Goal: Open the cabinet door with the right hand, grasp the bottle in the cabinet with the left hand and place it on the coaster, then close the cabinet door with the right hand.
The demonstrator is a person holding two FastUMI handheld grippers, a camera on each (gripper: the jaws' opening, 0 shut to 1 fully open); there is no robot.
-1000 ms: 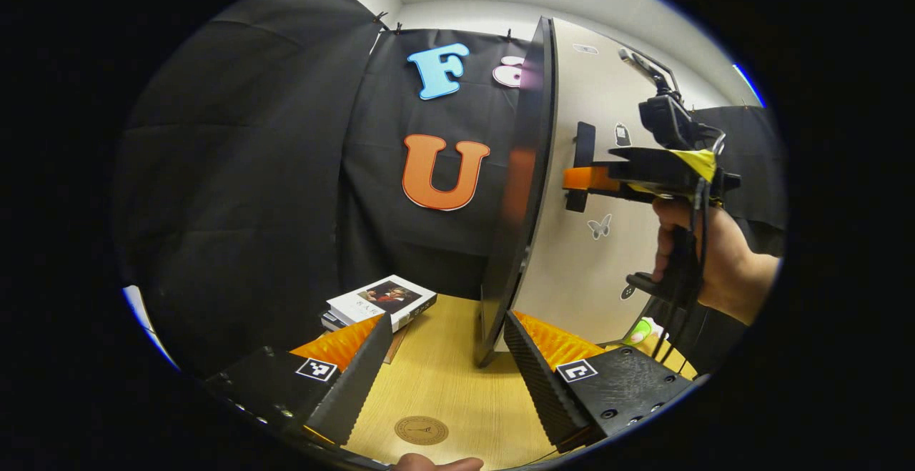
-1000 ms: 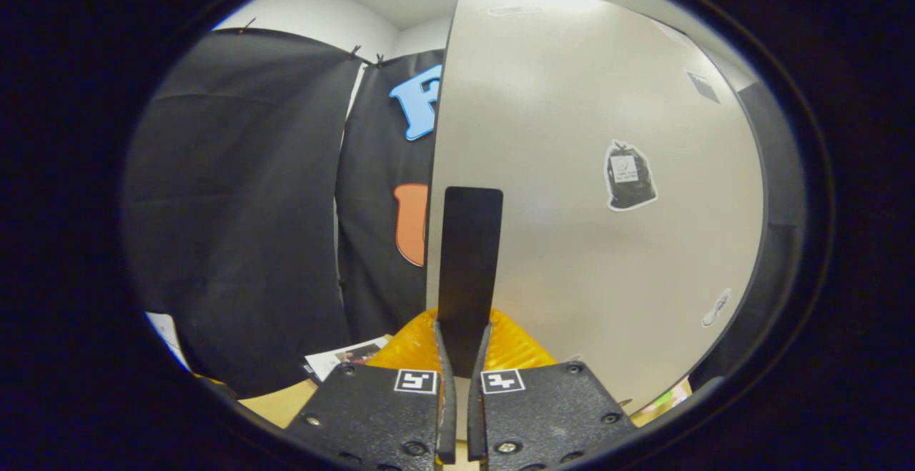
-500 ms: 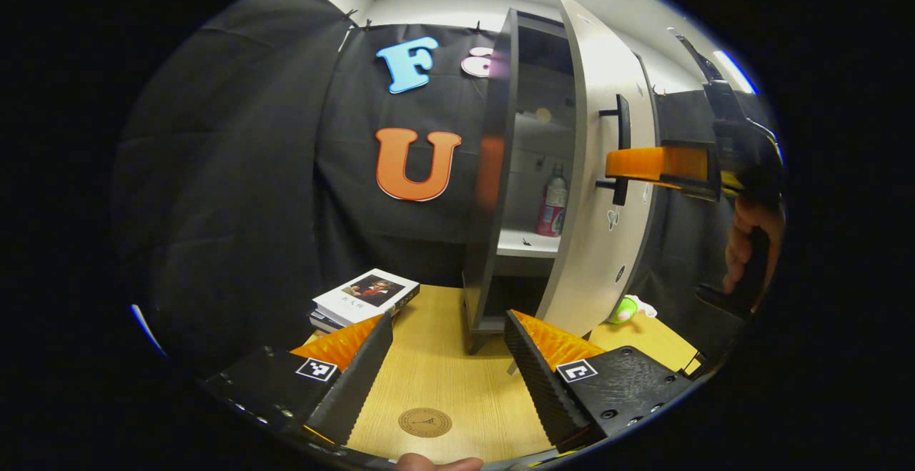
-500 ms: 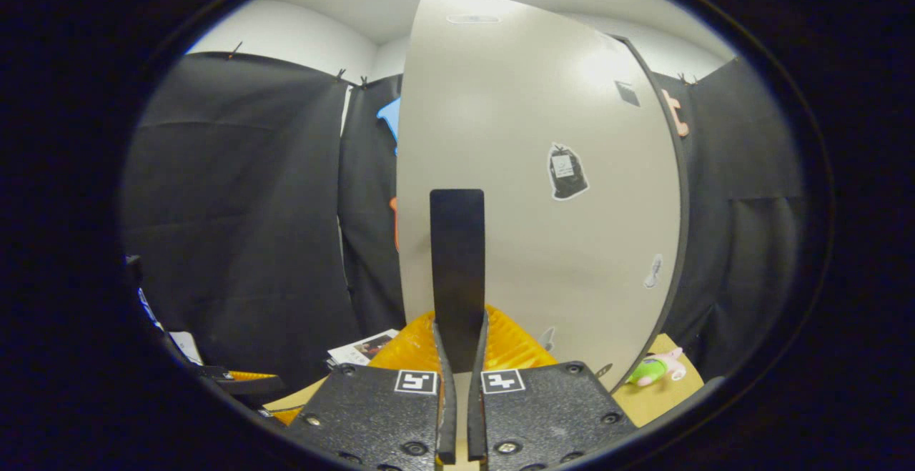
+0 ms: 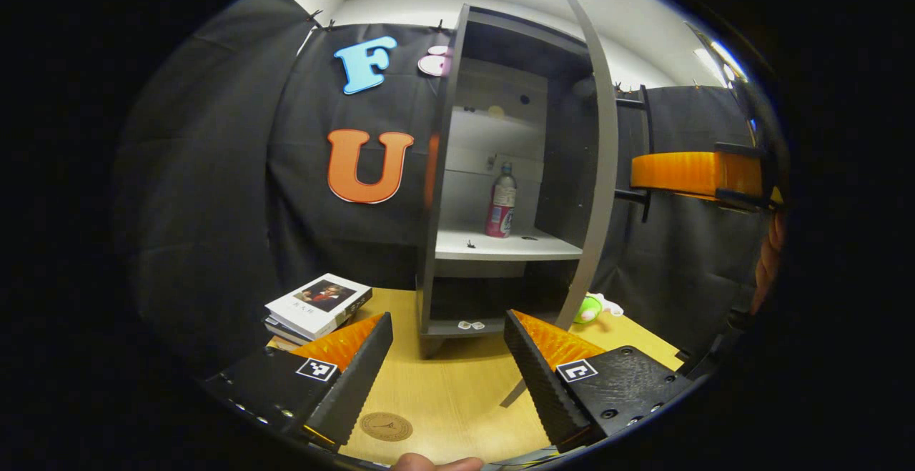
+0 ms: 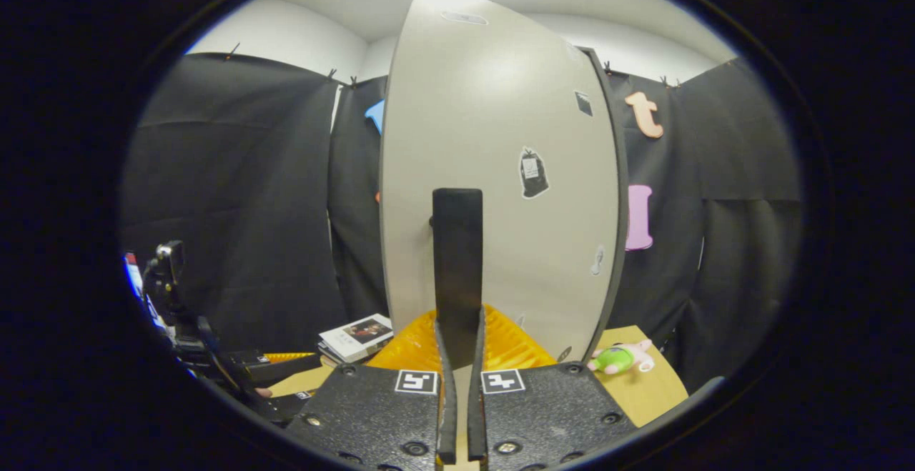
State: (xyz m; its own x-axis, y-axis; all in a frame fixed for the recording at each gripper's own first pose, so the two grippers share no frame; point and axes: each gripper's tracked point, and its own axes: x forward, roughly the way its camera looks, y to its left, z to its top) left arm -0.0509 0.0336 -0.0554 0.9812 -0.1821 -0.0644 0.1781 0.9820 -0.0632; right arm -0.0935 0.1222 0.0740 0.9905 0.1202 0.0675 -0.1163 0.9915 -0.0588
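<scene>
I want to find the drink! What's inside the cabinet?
A bottle stands upright on the middle shelf of the cabinet. Small bits lie on that shelf and on the bottom one, too tiny to name. The top compartment is dark.

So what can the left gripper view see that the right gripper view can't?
Left gripper view: the cabinet's inside, with the bottle upright on its shelf, and the coaster on the table. Right gripper view: the door's outer face with its stickers, and the right gripper shut on the door handle. Both see the books, the green toy and the table.
</scene>
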